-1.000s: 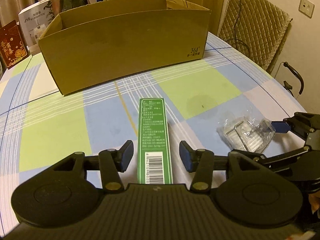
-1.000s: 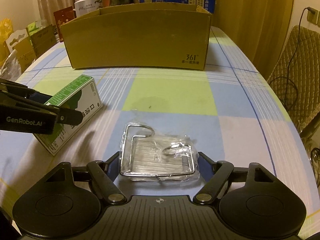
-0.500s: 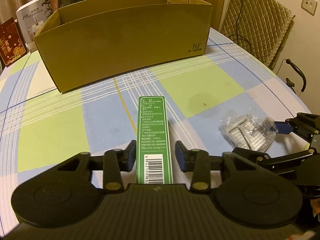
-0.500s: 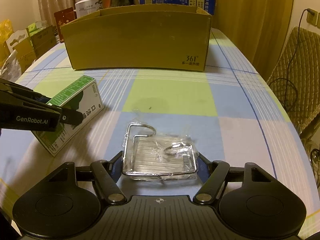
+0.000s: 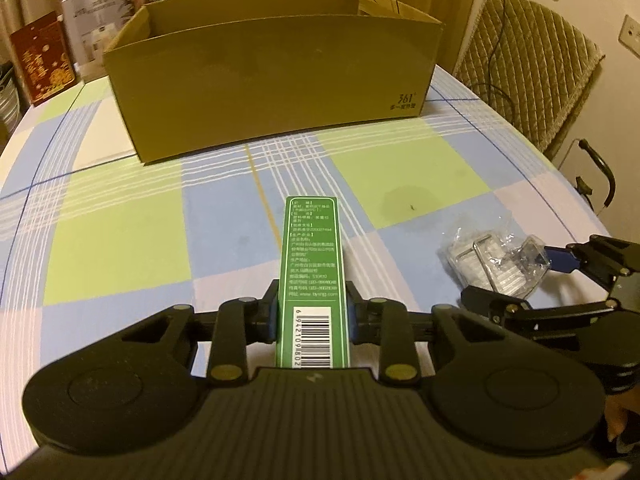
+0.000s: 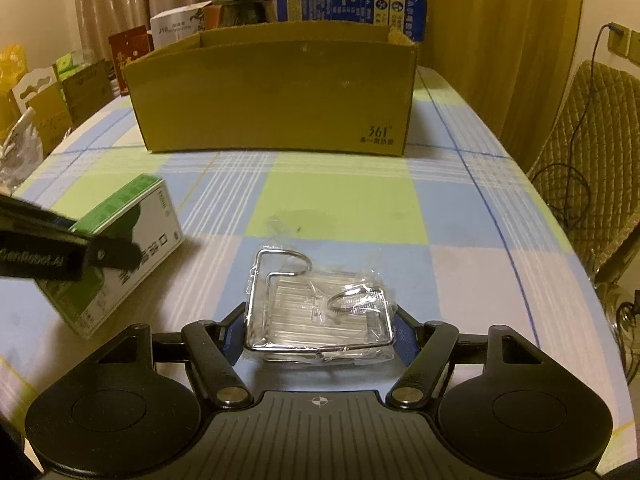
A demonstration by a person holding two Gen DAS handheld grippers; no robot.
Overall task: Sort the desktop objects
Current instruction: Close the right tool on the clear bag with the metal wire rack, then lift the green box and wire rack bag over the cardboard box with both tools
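The cardboard box (image 5: pixel 272 80) looks empty from here, both items on the checked surface (image 5: pixel 120 240); my left gripper (image 5: pixel 312 312) is closing on the green carton (image 5: pixel 312 256), my right gripper (image 6: pixel 318 334) flanks the wrapped wire rack (image 6: pixel 316 312), grip uncertain.

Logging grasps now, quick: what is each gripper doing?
Left gripper: closing on the green box.
Right gripper: pads against the wrapped wire rack.
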